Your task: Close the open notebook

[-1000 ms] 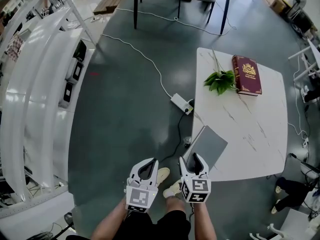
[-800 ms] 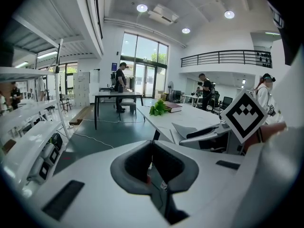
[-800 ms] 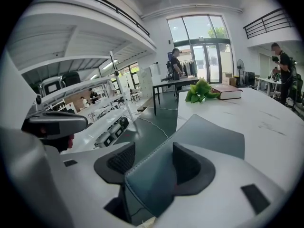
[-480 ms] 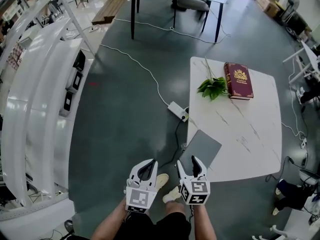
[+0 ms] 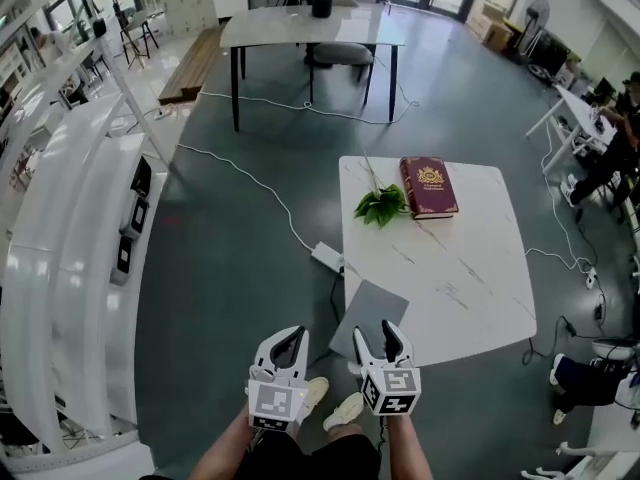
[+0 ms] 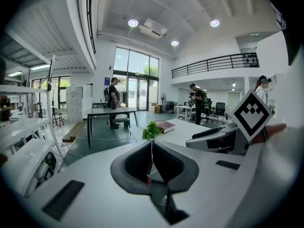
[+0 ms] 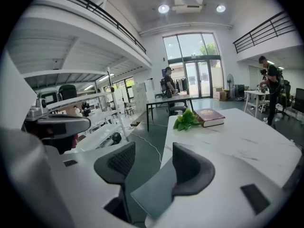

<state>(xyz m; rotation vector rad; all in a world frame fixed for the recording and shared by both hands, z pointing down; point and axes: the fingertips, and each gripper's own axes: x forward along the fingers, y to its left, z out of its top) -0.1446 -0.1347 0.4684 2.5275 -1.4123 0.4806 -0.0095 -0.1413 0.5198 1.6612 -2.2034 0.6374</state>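
Note:
A grey notebook [image 5: 368, 318] lies flat, cover up, on the near left corner of the white marble table [image 5: 450, 268]; no open pages show. My right gripper [image 5: 380, 330] stands open at the notebook's near edge. In the right gripper view the grey cover [image 7: 159, 186] shows between and below that gripper's [image 7: 153, 151] spread jaws. My left gripper [image 5: 290, 334] hangs shut over the floor left of the table, holding nothing. In the left gripper view its [image 6: 152, 144] dark pads meet.
A red book [image 5: 428, 186] and a green sprig [image 5: 380, 206] lie at the table's far end. A power strip [image 5: 327, 258] with a white cable lies on the floor beside the table. White shelving [image 5: 70, 248] runs along the left. A dark-legged table [image 5: 310, 28] stands behind.
The head view has lifted and takes in more of the room, so the table and notebook sit further left and smaller. Both grippers stay low in the view, states unchanged.

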